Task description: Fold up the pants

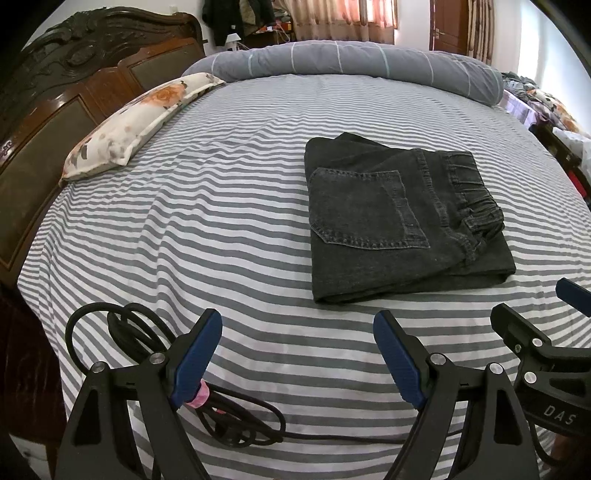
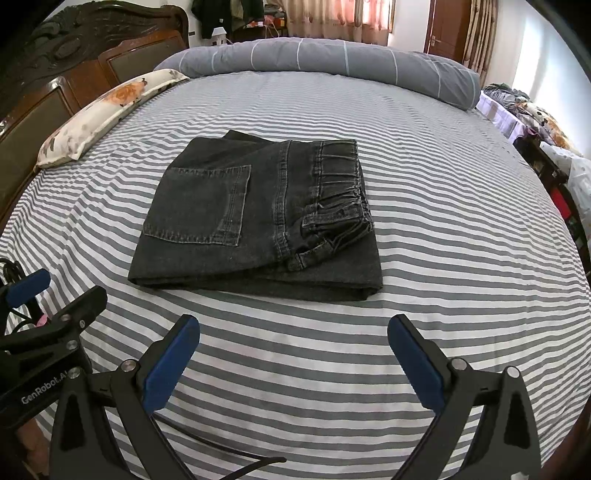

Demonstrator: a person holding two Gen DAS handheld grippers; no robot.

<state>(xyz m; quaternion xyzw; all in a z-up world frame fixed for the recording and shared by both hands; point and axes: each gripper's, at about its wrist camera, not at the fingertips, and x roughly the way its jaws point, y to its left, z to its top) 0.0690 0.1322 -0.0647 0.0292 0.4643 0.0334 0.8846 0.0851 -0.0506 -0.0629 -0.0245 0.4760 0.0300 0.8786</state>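
- Bed fills both views, covered by a grey-and-white striped sheet, mostly flat with a few shallow wrinkles toward the headboard side.
- Pants, dark grey denim, lie folded into a compact rectangle on the sheet, about mid-bed, back pocket facing up, elastic waistband bunched on the side away from the headboard.
- Pants sit well apart from every gripper; nothing touches them.
- Left gripper hovers over the near edge of the bed, jaws spread wide, blue pads facing each other, only sheet between them, nothing held.
- Right gripper is also at the near edge, just beside the left one, jaws wide apart, empty.
- Black cable coils on the sheet at the near edge under the left gripper, with a pink tie around it.
- Floral pillow, white with orange flowers, lies along the headboard edge.
- Carved dark wooden headboard runs along the left side of both views.
- Rolled grey duvet with thin pale lines stretches across the far edge of the bed.
- Beyond the far edge: curtains lit from behind, dark clothes hanging, a brown door.
- Second bed or bench with patterned bedding is at the far right corner; details too small to tell.
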